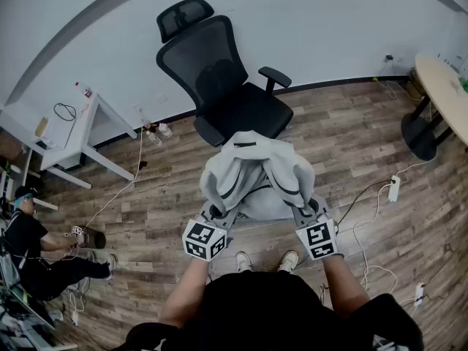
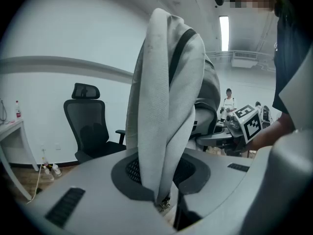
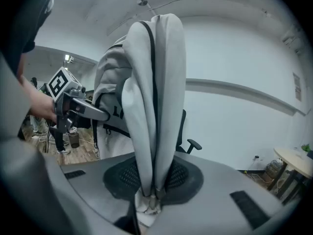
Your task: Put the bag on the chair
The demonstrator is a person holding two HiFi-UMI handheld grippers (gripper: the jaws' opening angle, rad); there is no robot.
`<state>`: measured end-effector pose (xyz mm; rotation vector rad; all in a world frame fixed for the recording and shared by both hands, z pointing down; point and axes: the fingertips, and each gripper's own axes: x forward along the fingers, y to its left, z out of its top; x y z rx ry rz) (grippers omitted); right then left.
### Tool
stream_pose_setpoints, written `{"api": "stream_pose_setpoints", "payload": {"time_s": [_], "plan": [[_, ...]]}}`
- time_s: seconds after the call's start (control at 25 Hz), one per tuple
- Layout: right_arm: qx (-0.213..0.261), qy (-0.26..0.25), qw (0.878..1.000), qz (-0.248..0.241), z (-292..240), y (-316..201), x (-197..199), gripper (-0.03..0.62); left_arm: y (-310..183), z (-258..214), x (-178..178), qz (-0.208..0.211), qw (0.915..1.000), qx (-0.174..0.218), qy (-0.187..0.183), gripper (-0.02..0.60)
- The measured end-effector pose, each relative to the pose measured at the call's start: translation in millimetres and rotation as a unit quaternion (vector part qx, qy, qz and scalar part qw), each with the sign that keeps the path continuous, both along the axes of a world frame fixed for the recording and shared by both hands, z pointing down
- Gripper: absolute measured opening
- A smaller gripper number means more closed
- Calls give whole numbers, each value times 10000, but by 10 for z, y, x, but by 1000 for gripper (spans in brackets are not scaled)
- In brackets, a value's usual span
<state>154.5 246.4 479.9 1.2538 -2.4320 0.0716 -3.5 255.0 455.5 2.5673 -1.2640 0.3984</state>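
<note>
Upper centre: chair seat point(image 1: 252, 112) was bare. Armrest point(image 1: 275, 77) flanked its right edge, backrest point(image 1: 201, 61) walled the far side. Floor point(image 1: 333, 134) to its right was open.

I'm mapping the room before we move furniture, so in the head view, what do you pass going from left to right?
Seated person → white desk → office chair → power strip → round table. The bag overlaps the chair, so it is left out.

Bright, even overhead light; heavy fisheye distortion, dark blurred corners.
</note>
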Motion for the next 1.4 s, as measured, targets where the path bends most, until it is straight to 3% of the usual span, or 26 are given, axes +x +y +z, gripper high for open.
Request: {"api": "stream_pose_setpoints", "payload": {"time_s": [0.4, 1.4], "plan": [[-77, 102, 9996, 246, 4, 246, -414, 89, 161, 17, -374, 356, 9993, 5, 80, 78], [153, -46, 9981, 587, -138, 175, -1200, 92, 52, -124, -1156, 608, 9970, 459, -110, 78]]}}
